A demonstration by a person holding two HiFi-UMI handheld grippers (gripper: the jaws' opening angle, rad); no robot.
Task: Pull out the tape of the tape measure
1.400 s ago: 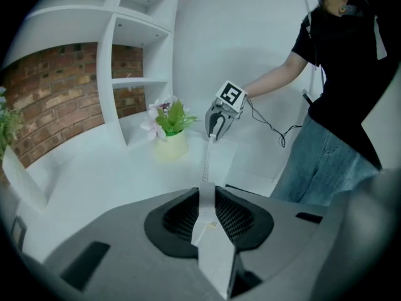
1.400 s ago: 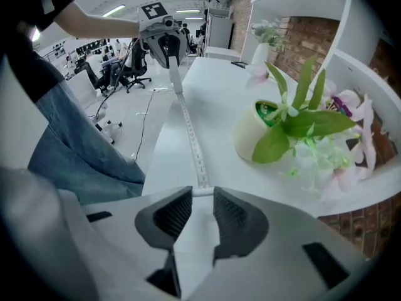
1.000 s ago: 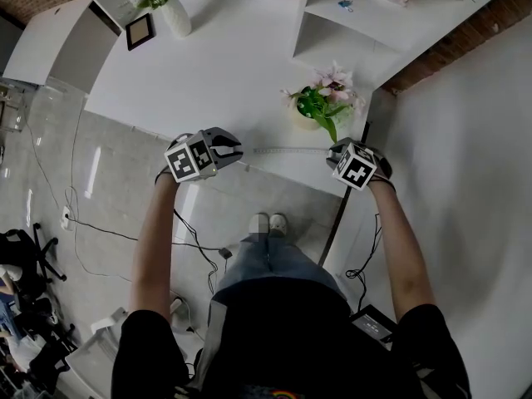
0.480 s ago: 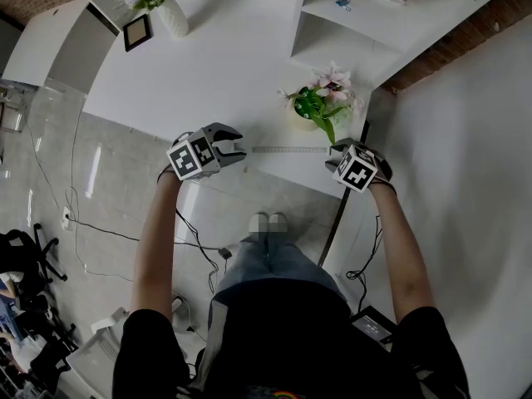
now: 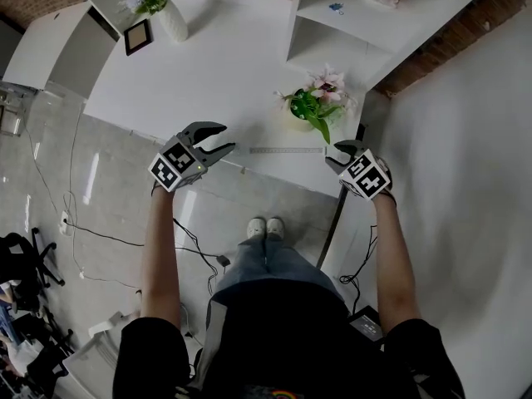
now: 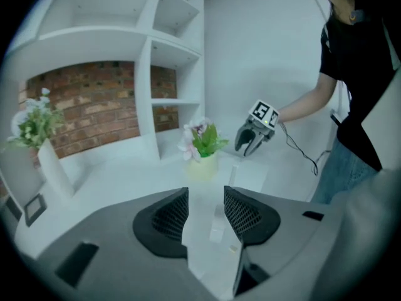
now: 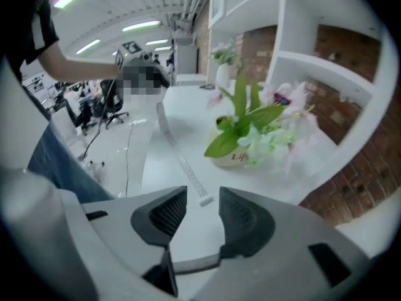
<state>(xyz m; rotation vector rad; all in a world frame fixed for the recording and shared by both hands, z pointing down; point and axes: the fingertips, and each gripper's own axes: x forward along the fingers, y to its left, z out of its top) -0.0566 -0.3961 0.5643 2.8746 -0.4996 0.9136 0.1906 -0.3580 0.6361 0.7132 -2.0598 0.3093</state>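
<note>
worktop [image 5: 208, 73]: white, with my two grippers at its near edge.
tape [image 5: 287, 150]: drawn out as a straight pale strip, lying flat on the worktop along the near edge, between my two grippers.
left gripper [image 5: 226, 137]: just beside the tape's left end, pointing along it towards the other gripper.
left fingers [image 6: 170, 215]: spread and opening wider, pinching nothing. Through the gap I see the tape's pale near end on the worktop, with both pads clear of it.
right gripper [image 5: 335, 156]: at the worktop's near right corner, facing the left one.
right fingers [image 7: 243, 215]: spread wide, gripping nothing.
end tab [image 7: 205, 200]: on the worktop just ahead of my right fingertips, apart from both pads.
potted flowers [image 5: 309, 106]: upright, just behind the tape's right half.
vase [image 5: 174, 17]: at the far left of the worktop, with a small dark frame [image 5: 139, 34] just beside it.
shelf unit [image 5: 349, 23]: white, at the far right behind the potted flowers.
</note>
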